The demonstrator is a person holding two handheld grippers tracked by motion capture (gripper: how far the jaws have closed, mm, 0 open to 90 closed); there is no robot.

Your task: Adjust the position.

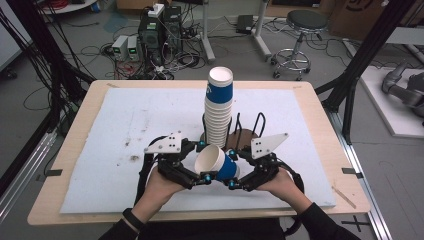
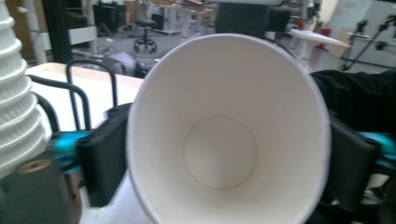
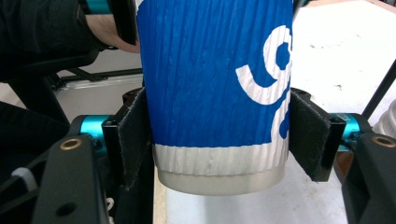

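I hold one blue paper cup (image 1: 216, 162) between my two grippers, above the near middle of the desk (image 1: 90, 100), just in front of the wire cup holder (image 1: 247, 131). The cup lies tilted, its white mouth turned toward my left and up, its base toward my right.

My right gripper (image 1: 232, 167) has its jaws pressed on the lower part of the cup: in the right gripper view both black pads touch the ribbed blue wall (image 3: 210, 70) on either side, just above the white band at the base. That grip is firm.

My left gripper (image 1: 204, 161) sits at the rim end. In the left gripper view I look straight into the white inside of the cup (image 2: 224, 140), and my jaws stand on both sides of the rim, about half open. They lie close against the wall, but I cannot tell whether they press it.

Just beyond my grippers rises the tall stack of cups (image 1: 219, 107), white ribbed ones below and a blue one on top, standing in the holder. Its wire loops stick up to the right of the stack, near my right gripper.

The white mat (image 1: 130, 120) is bare to the left and right of my hands, with wide room out to the wooden edges of the desk. The near edge lies just under my wrists.
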